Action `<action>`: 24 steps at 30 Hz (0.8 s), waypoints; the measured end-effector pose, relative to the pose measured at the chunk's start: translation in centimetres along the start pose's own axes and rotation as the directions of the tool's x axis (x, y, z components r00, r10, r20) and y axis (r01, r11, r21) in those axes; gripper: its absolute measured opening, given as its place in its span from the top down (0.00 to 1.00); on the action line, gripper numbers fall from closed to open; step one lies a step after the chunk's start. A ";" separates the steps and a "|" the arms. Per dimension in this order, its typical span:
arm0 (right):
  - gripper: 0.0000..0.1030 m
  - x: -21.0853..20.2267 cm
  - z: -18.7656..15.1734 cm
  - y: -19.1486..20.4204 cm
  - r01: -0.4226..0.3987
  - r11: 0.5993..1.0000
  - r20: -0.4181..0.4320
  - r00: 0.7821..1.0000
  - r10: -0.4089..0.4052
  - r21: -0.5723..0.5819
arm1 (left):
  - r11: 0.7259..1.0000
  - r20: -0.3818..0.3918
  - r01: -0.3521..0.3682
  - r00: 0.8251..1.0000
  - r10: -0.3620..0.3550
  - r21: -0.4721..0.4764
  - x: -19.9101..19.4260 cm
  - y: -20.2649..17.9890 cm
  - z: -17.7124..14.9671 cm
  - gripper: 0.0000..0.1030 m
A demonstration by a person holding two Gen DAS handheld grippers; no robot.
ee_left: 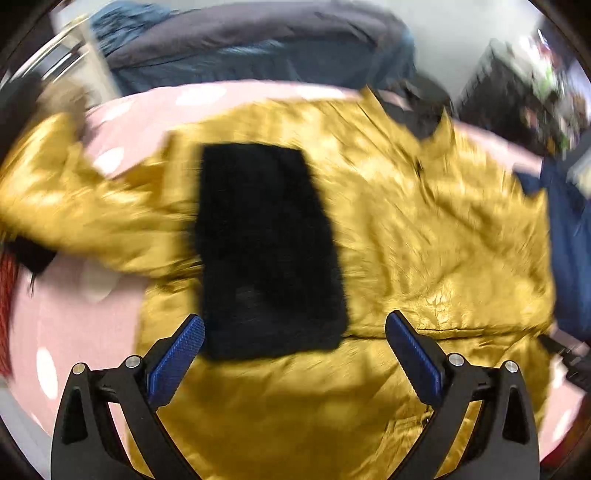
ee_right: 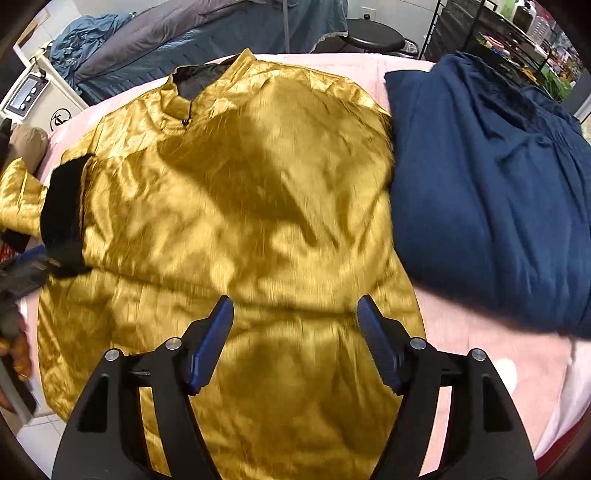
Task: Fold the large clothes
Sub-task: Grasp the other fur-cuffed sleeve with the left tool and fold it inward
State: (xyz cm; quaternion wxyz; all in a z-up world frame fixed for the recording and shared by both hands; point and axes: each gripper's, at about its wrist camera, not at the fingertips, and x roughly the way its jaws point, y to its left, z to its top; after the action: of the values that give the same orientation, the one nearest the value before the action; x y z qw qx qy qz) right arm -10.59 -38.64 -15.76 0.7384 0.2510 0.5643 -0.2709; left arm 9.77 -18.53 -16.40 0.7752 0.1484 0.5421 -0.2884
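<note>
A shiny gold jacket (ee_right: pixel 236 206) lies spread on a round pink table (ee_right: pixel 480 354), collar at the far side. It also fills the left wrist view (ee_left: pixel 424 229). A black cuff (ee_left: pixel 266 251) on the sleeve lies folded across the jacket's body; in the right wrist view the cuff (ee_right: pixel 62 218) is at the left edge. My left gripper (ee_left: pixel 295 332) is open and empty above the cuff's near end. My right gripper (ee_right: pixel 295 314) is open and empty above the jacket's lower part.
A folded dark blue garment (ee_right: pixel 491 192) lies on the table right of the jacket. Behind the table are a bed with blue-grey bedding (ee_right: pixel 207 33), a black stool (ee_right: pixel 373 40) and a shelf rack (ee_right: pixel 498 40). A white appliance (ee_right: pixel 33 99) stands far left.
</note>
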 end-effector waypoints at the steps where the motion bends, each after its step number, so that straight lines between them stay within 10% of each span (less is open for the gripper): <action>1: 0.32 0.1 -0.4 0.0 0.004 1.000 -0.010 1.000 -0.004 0.006 | 0.999 0.021 0.004 1.000 -0.003 -0.040 -1.0 1.6 -0.3 0.06; 9: 0.28 -0.9 -5.9 0.5 0.012 0.993 -0.033 0.999 -0.008 0.113 | 0.923 0.123 -0.056 0.986 0.110 -0.380 -6.6 18.0 0.1 0.06; 14: 0.21 -2.3 -7.7 2.1 -0.039 0.979 0.012 0.999 0.038 0.202 | 0.775 0.214 0.146 0.977 -0.015 -0.615 -7.6 27.8 1.3 0.07; 20: 0.20 -4.3 -9.5 4.6 -0.056 0.983 0.032 0.998 0.052 0.173 | 0.502 0.359 0.419 0.908 -0.217 -0.756 -4.4 33.0 4.2 0.07; 24: 0.20 -5.2 -9.6 5.4 -0.008 0.995 0.040 0.999 0.004 0.102 | 0.466 0.337 0.413 0.910 -0.240 -0.783 -2.5 32.9 4.9 0.40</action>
State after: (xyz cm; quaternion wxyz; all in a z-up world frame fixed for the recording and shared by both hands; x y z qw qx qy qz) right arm -14.72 -27.57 -12.63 0.7365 0.2848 0.5339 -0.3023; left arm 32.86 5.50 -15.03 0.7248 -0.3755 0.5585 -0.1472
